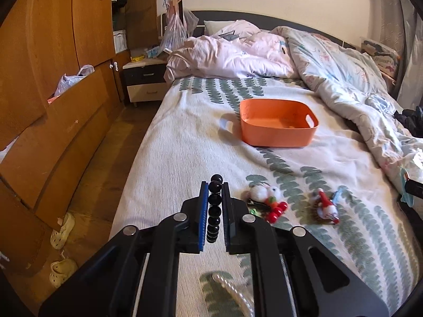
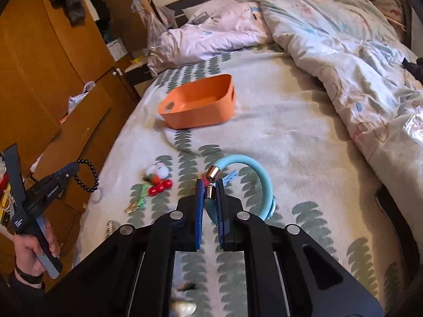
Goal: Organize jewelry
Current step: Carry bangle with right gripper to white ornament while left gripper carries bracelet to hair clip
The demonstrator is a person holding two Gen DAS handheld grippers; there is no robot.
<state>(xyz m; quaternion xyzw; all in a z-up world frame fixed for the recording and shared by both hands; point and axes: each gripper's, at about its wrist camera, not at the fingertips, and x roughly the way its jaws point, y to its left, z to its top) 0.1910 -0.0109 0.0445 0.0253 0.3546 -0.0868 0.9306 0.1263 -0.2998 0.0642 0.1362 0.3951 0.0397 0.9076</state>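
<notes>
Plush clips (image 1: 267, 198) before orange bin (image 1: 277, 122), rumpled quilt (image 1: 343, 79) beside

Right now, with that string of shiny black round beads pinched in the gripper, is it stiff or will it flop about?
The black bead bracelet probably flops: in the right wrist view it droops in a loop from the left gripper. Its glossy round beads look slippery, so they may slide between the pads. It seems light.

No legible text — none (only blurred marks)
</notes>
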